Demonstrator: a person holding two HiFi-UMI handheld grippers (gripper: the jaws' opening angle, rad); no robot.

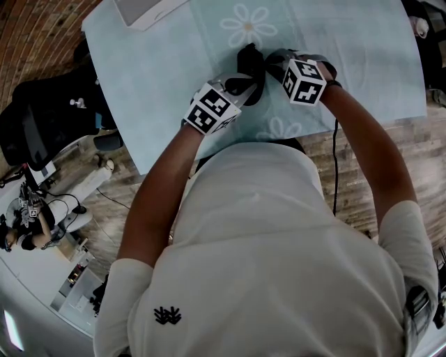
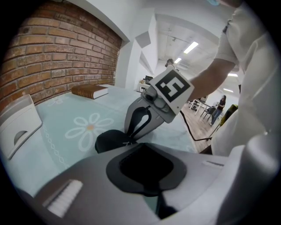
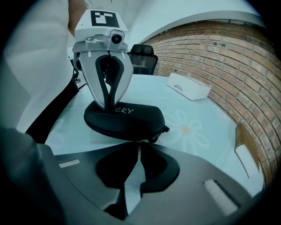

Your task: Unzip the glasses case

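A black zip-up glasses case point(image 3: 125, 117) with white lettering lies on the pale blue daisy tablecloth point(image 1: 362, 56). In the head view the case point(image 1: 249, 61) shows between the two grippers near the table's front edge. My left gripper point(image 3: 107, 105) stands upright with its shut tips resting on the case's top. My right gripper point(image 3: 138, 144) has its tips together at the case's near edge, where the zipper pull sits; the pull is mostly hidden by the tips. In the left gripper view the case point(image 2: 109, 140) lies just past my jaws, with the right gripper point(image 2: 130, 141) at its rim.
A white box point(image 1: 143, 10) sits at the table's far left corner. A brown book point(image 2: 90, 91) lies by the brick wall. A black office chair point(image 3: 142, 57) stands beyond the table. A cable point(image 1: 335, 167) hangs from the right gripper.
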